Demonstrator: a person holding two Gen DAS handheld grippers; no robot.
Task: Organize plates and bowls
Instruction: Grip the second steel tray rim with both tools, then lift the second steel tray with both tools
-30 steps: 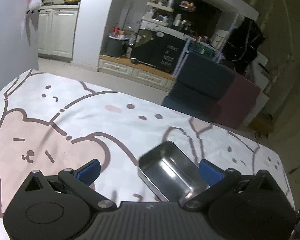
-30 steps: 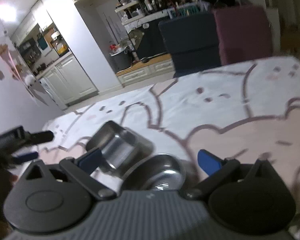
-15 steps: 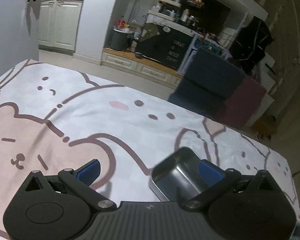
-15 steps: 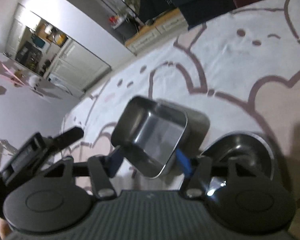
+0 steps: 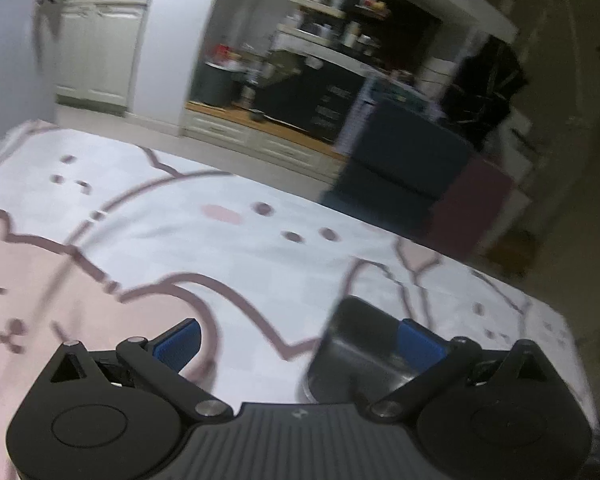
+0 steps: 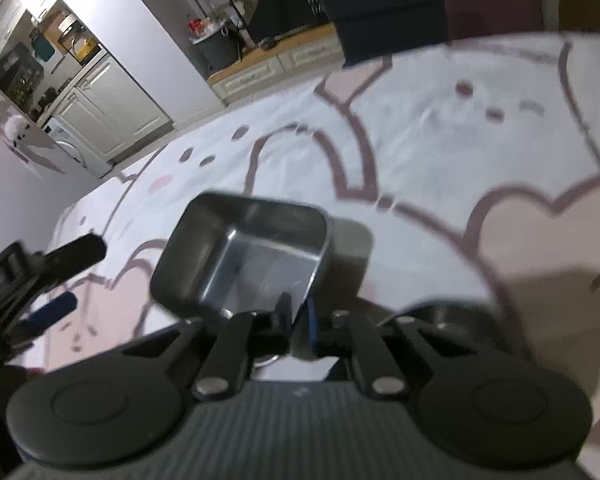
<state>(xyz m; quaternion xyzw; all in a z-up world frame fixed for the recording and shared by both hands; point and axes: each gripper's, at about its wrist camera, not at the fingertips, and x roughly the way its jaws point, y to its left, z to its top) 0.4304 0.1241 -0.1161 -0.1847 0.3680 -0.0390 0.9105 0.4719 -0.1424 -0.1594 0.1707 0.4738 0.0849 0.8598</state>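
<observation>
A rectangular steel dish is held by its near rim in my right gripper, whose jaws are closed on it; the dish is tilted above the table. A round steel bowl shows just behind the right finger, mostly hidden. In the left wrist view the same dish appears blurred in front of my right finger pad. My left gripper is open and empty, low over the bear-print tablecloth.
The left gripper's fingers show at the left edge of the right wrist view. Beyond the table's far edge are a dark blue and maroon chair, cabinets and a shelf unit.
My right gripper has closed on the steel dish's rim and lifted it. In the left wrist view the dish has slid to the right, and that view has swung.
</observation>
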